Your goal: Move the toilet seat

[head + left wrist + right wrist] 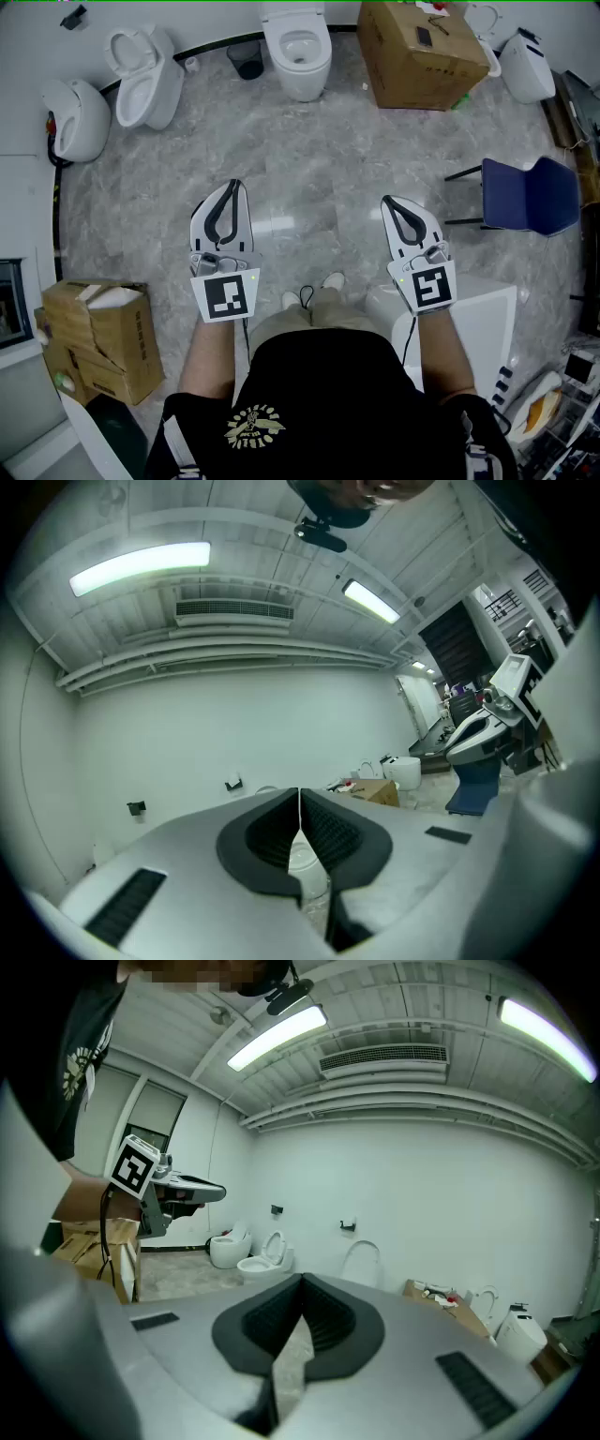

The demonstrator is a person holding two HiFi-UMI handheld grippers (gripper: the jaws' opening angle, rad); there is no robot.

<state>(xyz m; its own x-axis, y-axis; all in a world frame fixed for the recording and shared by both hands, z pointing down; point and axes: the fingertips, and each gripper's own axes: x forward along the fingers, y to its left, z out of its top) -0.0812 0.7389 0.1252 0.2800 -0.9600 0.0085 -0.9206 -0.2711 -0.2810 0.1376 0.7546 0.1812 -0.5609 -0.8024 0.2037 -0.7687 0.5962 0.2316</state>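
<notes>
The person wears a black T-shirt point(328, 384) with a yellowish emblem point(254, 427), beige trousers point(314, 321) and white shoes point(333, 280). The left gripper point(232, 187) and the right gripper point(389, 204) are white-grey with black ribbed pads point(333, 834). Each carries a black-and-white marker cube point(228, 294) and a thin dark cable point(247, 330).

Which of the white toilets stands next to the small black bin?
The middle white toilet, bowl open, in the head view between the small black bin on the left and the big brown cardboard box on the right.

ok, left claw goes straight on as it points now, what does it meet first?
Nothing near: the way over the floor looks free. The shut left claw lines up with the white toilet at the far wall; it may pass above it and meet the wall instead. Depth unclear.
</notes>
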